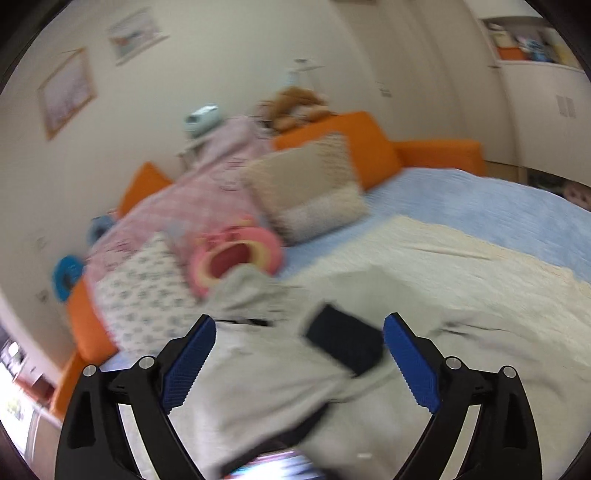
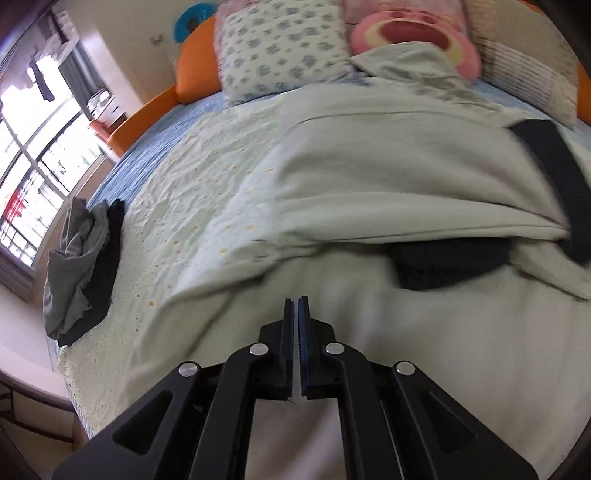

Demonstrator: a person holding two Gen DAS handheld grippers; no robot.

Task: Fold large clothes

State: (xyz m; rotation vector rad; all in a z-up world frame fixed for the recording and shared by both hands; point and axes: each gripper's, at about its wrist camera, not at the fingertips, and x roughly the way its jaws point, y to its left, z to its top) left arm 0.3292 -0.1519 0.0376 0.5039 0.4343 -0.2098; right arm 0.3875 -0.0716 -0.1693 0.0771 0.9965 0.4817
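A large pale grey-green garment (image 2: 388, 166) with black trim (image 2: 554, 177) lies spread on the bed, one layer folded over another. My right gripper (image 2: 298, 300) is shut on a thin fold of the garment's near edge. In the left wrist view the same garment (image 1: 266, 369) lies under my left gripper (image 1: 299, 325), which is open with blue pads (image 1: 192, 354) apart above the cloth and a black cuff (image 1: 343, 343) between them, not gripped.
The bed has a cream quilt (image 2: 192, 206) over a blue sheet (image 1: 498, 199). Pillows (image 2: 280, 44), a pink plush (image 2: 417, 33) and an orange headboard (image 1: 354, 133) line the far side. A grey and black clothes pile (image 2: 81, 266) sits at the bed's left edge by a window (image 2: 33, 155).
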